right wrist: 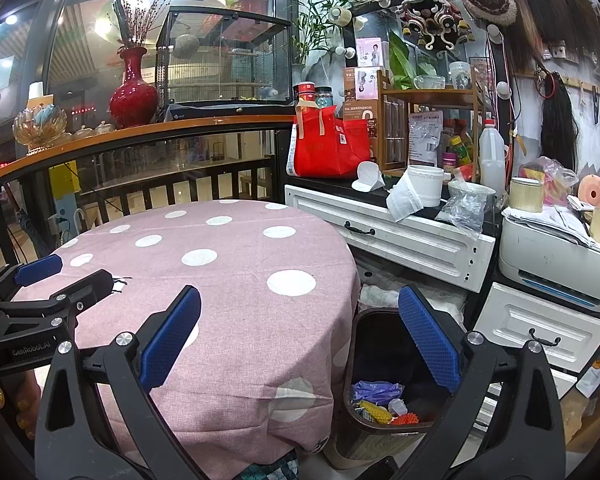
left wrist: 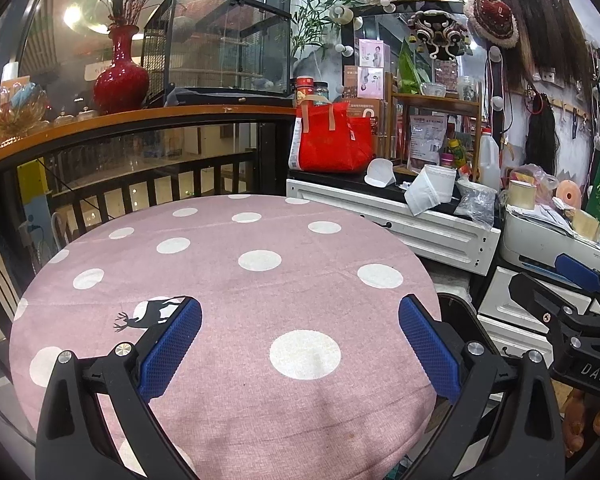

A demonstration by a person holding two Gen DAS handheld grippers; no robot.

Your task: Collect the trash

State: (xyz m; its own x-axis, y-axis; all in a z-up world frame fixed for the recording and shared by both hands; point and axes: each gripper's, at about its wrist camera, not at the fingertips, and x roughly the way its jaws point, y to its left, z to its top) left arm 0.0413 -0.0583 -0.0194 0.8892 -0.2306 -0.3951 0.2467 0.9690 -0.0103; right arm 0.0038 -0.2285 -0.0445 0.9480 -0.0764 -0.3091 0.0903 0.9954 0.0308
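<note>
A: What is taking up most of the view?

B: A round tabletop (left wrist: 228, 264) under a pink cloth with white dots is filling the middle of both views. A small black deer print (left wrist: 148, 314) is showing on the cloth near its left edge.

A: And around that tabletop?

B: Behind it, a wooden ledge is carrying a red vase (left wrist: 121, 76). To the right of the tabletop, a white cabinet (right wrist: 396, 236) is standing with a red bag (right wrist: 330, 146) and a white tub on top. Further right, a printer (right wrist: 556, 264) is sitting on white drawers.

A: Where is the trash?

B: It is lying in a dark bin (right wrist: 384, 380) just beside the tabletop's right edge, down on the floor. Inside, a purple wrapper (right wrist: 374, 392), a yellow piece and something orange are resting at the bottom.

A: How are the tongs standing?

B: The left tongs (left wrist: 300, 344) are hovering over the tabletop with the blue pads spread wide apart and nothing between them. The right tongs (right wrist: 300, 340) are also gaping wide, empty, hanging over the tabletop's right edge, with the right pad over the bin's mouth.

A: Are the two seeing each other?

B: Yes. The right tongs are showing at the right edge of the left view, and the left ones at the left edge of the right view, over the deer print.
</note>
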